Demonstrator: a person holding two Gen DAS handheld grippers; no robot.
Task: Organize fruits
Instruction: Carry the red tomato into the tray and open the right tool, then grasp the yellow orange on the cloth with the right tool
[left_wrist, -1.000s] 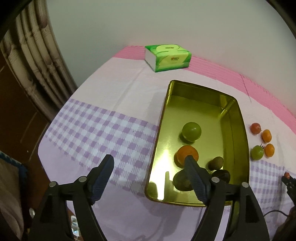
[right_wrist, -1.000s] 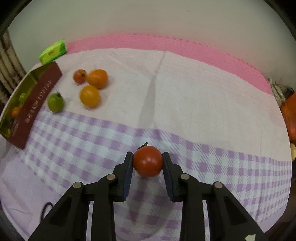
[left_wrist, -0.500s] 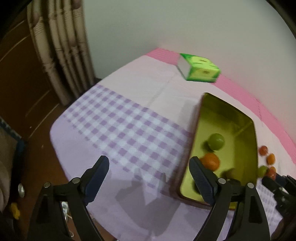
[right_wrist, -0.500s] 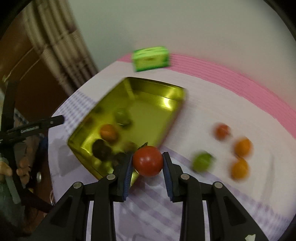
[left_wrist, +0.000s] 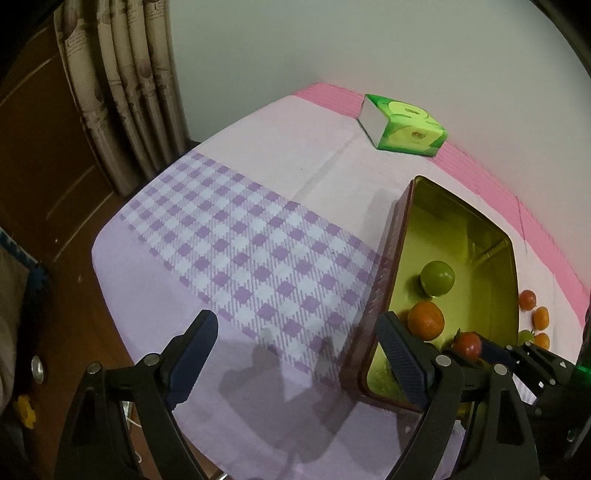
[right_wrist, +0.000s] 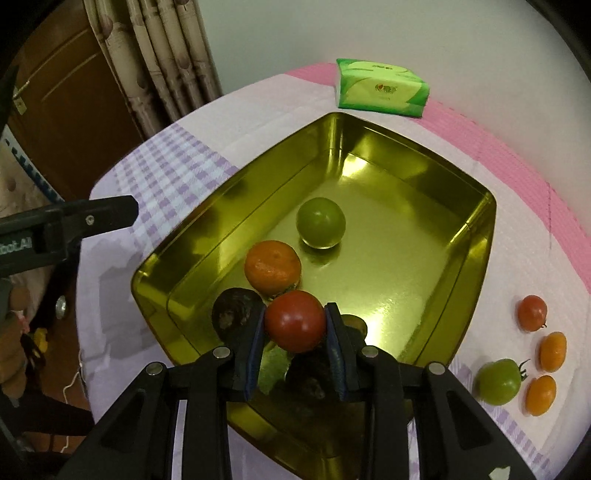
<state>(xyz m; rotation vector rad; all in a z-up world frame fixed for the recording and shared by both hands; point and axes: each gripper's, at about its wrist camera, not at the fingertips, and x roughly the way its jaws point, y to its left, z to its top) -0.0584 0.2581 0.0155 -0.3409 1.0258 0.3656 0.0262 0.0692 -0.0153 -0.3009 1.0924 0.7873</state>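
My right gripper (right_wrist: 295, 325) is shut on a red tomato (right_wrist: 294, 320) and holds it above the near end of the gold tin tray (right_wrist: 476, 236). The tray holds a green fruit (right_wrist: 321, 221), an orange (right_wrist: 272, 267) and dark fruits (right_wrist: 232, 312). In the left wrist view the tray (left_wrist: 391, 251) is at the right, with the tomato (left_wrist: 467, 343) over it. My left gripper (left_wrist: 295, 354) is open and empty over the checked cloth, left of the tray.
Right of the tray lie a small red tomato (right_wrist: 532, 312), a green tomato (right_wrist: 498, 380) and two small oranges (right_wrist: 553, 350). A green tissue pack (right_wrist: 382, 88) lies at the back by the wall. Curtains (left_wrist: 125, 74) hang at the table's left edge.
My right gripper has swung left with the tomato from the open cloth to over the tray. My left gripper has pulled back and to the left, away from the tray.
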